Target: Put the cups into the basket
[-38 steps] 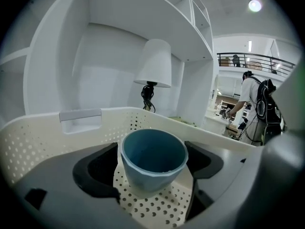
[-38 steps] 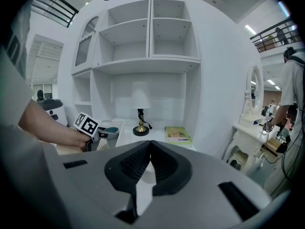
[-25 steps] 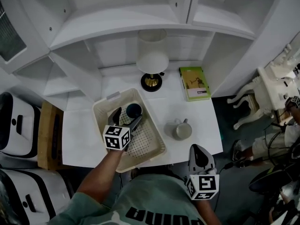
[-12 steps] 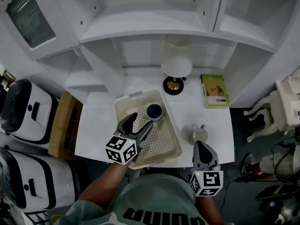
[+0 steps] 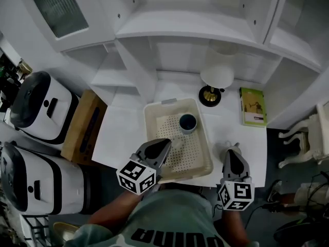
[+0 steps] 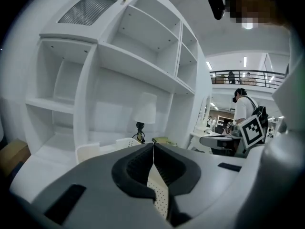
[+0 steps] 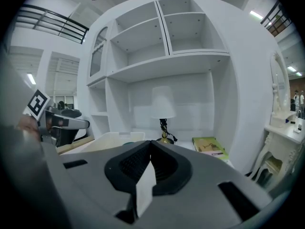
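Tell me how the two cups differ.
The blue cup stands inside the basket; the grey cup sits outside it, on the table. The blue cup shows fully; the grey cup is partly hidden behind the right tongs. Neither cup is held.

We worked in a staged home corner inside a large hall: white shelving (image 7: 143,37) and a table lamp (image 7: 163,104), with a balcony railing (image 6: 257,73) and strip lights (image 6: 245,61) beyond.

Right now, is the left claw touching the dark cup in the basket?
Apart. The head view shows the left claw, just closed on nothing, with bare basket floor between it and the dark cup.
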{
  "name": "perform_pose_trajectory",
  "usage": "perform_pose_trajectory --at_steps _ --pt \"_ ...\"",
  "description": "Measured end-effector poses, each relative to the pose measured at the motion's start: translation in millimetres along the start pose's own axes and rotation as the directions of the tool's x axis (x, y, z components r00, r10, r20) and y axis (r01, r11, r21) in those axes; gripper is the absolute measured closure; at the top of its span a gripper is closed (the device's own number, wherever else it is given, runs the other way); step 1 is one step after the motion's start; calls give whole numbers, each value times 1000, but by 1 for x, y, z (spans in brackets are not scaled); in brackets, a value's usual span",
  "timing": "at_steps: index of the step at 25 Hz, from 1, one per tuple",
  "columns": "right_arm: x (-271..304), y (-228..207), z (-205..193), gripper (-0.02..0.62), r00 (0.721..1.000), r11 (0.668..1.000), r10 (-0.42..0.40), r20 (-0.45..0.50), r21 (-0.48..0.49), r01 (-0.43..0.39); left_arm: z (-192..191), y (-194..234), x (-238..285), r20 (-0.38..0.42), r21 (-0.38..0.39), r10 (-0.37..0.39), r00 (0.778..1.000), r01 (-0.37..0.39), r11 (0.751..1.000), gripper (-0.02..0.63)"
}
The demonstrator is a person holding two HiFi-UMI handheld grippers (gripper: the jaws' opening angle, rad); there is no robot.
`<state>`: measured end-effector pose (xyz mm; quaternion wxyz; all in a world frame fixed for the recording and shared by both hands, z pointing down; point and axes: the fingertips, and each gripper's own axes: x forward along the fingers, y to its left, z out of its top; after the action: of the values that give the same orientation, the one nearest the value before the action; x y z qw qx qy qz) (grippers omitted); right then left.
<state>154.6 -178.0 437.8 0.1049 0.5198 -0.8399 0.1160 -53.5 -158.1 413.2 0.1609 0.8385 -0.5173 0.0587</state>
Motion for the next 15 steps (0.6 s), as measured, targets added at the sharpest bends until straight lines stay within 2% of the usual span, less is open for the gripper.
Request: perform_pose_trajectory --at_steps 8,15 --pt "11 0 -3 581 1000 1000 19 -22 -5 -19 -10 -21 -13 -2 -42 -4 1000 4 999 598" --pt "12 1 -9 581 999 999 36 -39 -8 -36 -18 -23 -11 -4 -54 21 1000 -21 998 600"
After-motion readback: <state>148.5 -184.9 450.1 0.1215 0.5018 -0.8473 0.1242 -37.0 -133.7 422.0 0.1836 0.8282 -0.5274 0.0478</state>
